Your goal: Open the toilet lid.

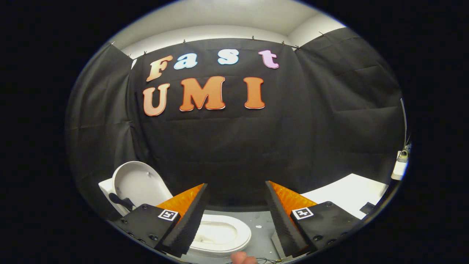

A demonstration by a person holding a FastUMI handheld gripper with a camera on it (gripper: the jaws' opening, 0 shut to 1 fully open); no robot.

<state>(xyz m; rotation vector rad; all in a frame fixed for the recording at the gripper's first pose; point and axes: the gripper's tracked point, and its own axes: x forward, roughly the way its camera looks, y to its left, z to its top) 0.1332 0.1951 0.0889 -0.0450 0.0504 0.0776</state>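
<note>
The white toilet stands on the grey floor below and between my fingers. Its lid is raised upright and leans back against the tank, beyond my left finger. The seat ring and the bowl show beneath. My gripper is open, held above the toilet, with a wide gap and nothing between its fingers. The left finger covers part of the seat's left side. The right finger hangs over the floor to the right of the bowl.
A white flat surface lies to the right beyond the right finger. A small white device with a cable sits at the far right. Black cloth walls stand behind. A fingertip of a person shows just below the bowl.
</note>
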